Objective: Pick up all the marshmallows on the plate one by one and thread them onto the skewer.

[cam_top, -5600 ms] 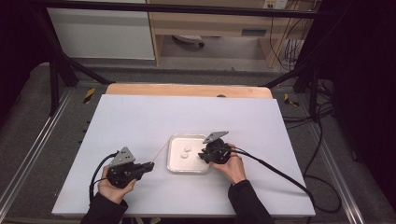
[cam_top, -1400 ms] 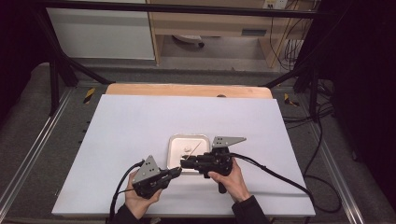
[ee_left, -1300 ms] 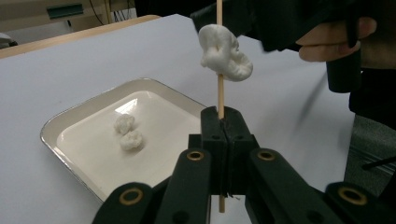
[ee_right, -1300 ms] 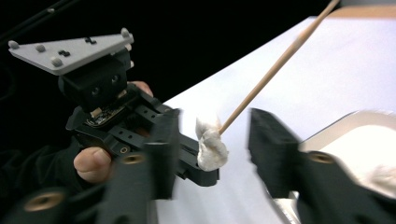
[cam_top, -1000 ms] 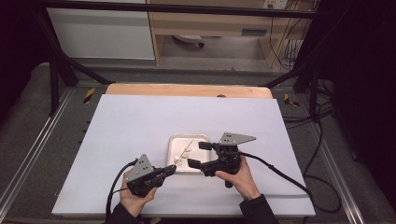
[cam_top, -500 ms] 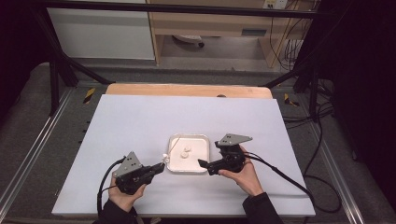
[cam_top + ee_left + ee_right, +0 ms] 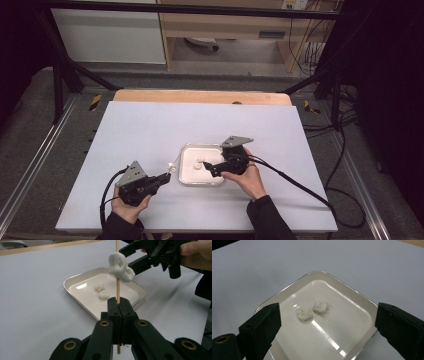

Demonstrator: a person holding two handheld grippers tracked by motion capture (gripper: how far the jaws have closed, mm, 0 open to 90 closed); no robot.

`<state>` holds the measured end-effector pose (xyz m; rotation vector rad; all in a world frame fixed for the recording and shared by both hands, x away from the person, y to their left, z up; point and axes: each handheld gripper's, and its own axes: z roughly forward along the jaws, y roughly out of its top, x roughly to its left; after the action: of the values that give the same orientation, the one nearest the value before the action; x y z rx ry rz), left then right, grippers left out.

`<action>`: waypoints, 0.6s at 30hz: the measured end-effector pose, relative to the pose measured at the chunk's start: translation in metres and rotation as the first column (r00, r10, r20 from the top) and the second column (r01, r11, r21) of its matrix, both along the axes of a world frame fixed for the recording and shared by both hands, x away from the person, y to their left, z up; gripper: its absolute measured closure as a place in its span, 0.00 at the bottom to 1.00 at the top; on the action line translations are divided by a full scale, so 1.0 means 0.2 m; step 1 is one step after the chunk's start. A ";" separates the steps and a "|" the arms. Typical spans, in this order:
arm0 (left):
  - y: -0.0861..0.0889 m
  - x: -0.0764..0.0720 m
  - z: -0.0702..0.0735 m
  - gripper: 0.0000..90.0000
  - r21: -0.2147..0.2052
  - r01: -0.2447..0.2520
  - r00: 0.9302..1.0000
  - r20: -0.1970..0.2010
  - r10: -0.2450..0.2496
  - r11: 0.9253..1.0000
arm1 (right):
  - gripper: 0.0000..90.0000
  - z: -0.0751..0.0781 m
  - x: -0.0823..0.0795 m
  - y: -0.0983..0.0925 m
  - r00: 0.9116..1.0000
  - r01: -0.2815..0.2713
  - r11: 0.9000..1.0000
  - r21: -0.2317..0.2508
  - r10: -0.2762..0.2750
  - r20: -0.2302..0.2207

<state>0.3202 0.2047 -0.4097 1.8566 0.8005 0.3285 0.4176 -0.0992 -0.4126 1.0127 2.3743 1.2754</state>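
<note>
left tongs (image 7: 119,305) clamp skewer (image 7: 117,287); right tongs (image 7: 327,322) gape over tray (image 7: 362,302).

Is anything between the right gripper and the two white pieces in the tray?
Nothing visible. The right gripper, jaws wide open, looks straight down at the two white pieces lying on the tray floor, with bare tray around them.
</note>
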 end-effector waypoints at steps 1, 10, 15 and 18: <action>0.00 0.00 0.00 0.98 0.000 0.000 1.000 -0.001 0.000 1.000 | 0.12 -0.01 0.02 0.02 1.000 0.001 1.000 0.000 -0.001 -0.001; -0.01 0.00 -0.01 0.98 0.008 0.007 1.000 -0.009 -0.007 1.000 | 0.29 -0.10 0.12 0.12 0.999 -0.004 0.999 -0.054 0.003 -0.033; -0.01 0.01 -0.02 0.98 0.011 0.009 1.000 -0.012 -0.009 1.000 | 0.37 -0.12 0.16 0.16 0.998 0.003 0.997 -0.074 -0.007 -0.058; 0.00 0.01 -0.02 0.98 0.011 0.008 1.000 -0.013 -0.008 1.000 | 0.42 -0.13 0.17 0.18 0.998 0.005 0.997 -0.078 -0.010 -0.068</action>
<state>0.3220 0.2037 -0.4129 1.8731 0.8019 0.3163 0.4511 -0.0638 -0.4377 1.0572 2.4482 1.1542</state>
